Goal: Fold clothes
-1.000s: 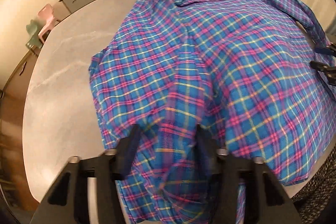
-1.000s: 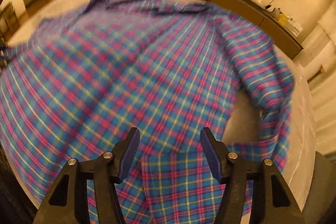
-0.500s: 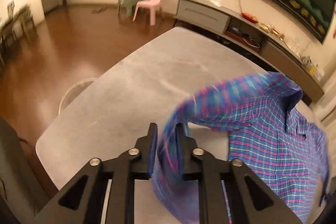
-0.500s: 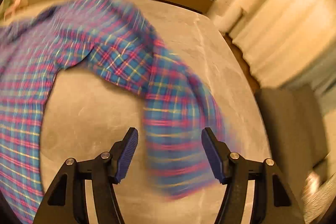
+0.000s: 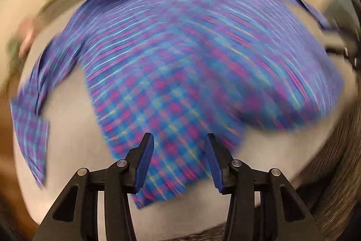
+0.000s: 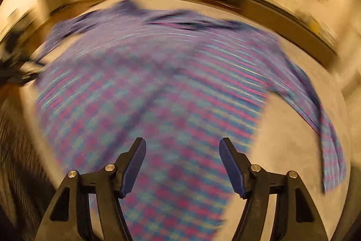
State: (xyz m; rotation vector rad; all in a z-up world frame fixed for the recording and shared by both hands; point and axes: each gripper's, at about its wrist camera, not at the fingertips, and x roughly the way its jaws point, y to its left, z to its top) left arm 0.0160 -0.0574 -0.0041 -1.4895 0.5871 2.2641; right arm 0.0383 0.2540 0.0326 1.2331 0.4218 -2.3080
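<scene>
A blue, pink and yellow plaid shirt (image 5: 180, 60) lies spread front up on the pale stone table (image 5: 67, 128), collar at the far side; both views are motion-blurred. One sleeve (image 5: 29, 123) stretches out to the left, the other sleeve (image 6: 327, 139) out to the right. My left gripper (image 5: 179, 141) hovers over the shirt's hem, its jaws opening, with the cloth below them and nothing pressed between the pads. My right gripper (image 6: 182, 143) hangs above the shirt (image 6: 158, 83) near its lower front, its jaws opening too and holding nothing.
A long low cabinet (image 6: 248, 3) runs along the far wall. Dark woven fabric (image 5: 327, 173) sits off the table's near right edge. Bare tabletop (image 6: 282, 150) shows between the body and each sleeve. The other gripper (image 5: 343, 46) shows blurred at the right edge.
Half a second ago my left gripper was shut on a sleeve out to the side, the right beside the other sleeve. Both sleeves now lie flat, the left jaws have widened, and both grippers are back over the shirt body.
</scene>
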